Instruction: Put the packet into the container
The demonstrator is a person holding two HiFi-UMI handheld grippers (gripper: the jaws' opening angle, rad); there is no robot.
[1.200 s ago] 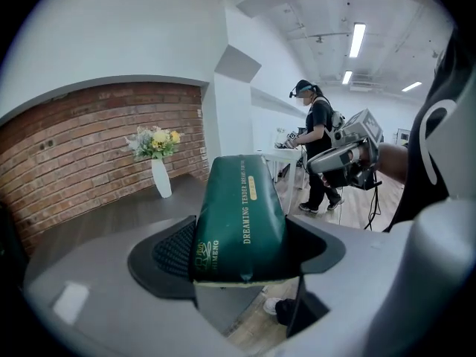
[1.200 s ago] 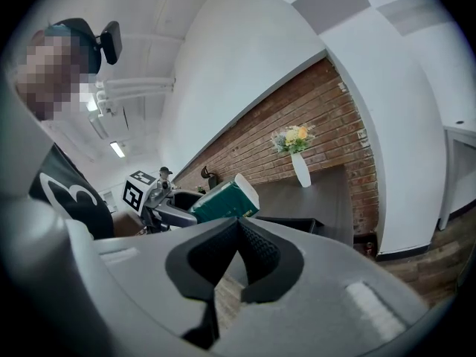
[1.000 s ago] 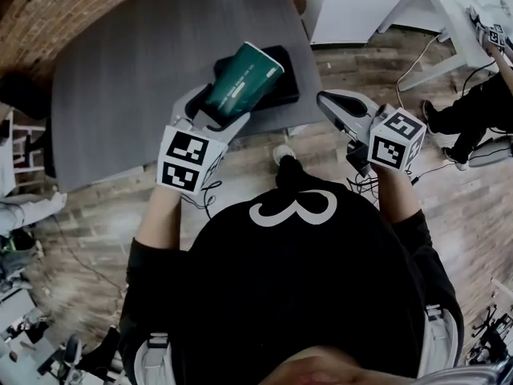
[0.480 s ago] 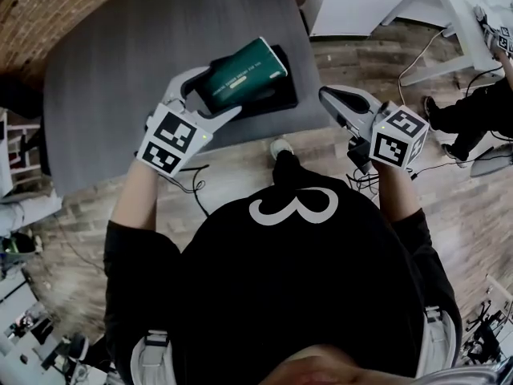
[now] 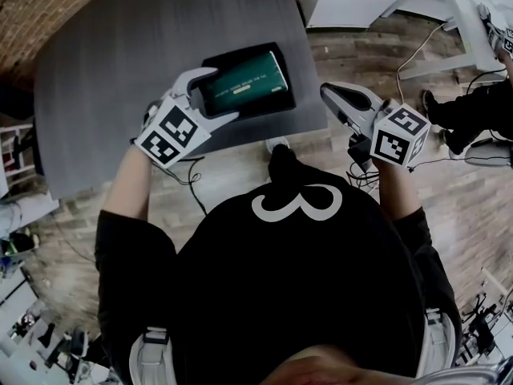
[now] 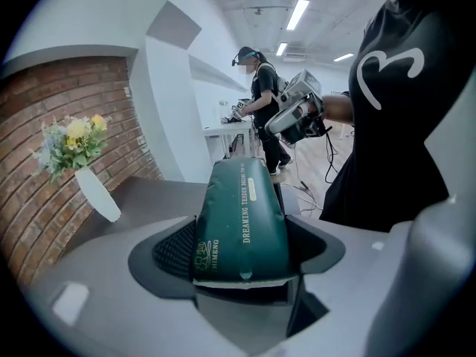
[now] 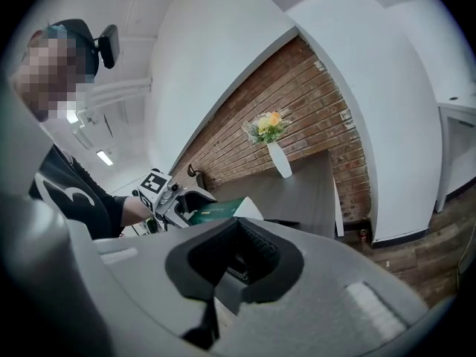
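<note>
Hovering over grey table by brick wall, L claw clamps packet over container; R claw together.

Glossy green packet, matt grey table

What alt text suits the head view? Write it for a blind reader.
Seen from above, the left hand-held gripper holds a green packet flat over a black container on a grey table. The right hand-held gripper hangs empty beside the table's edge, over the wood floor.
</note>
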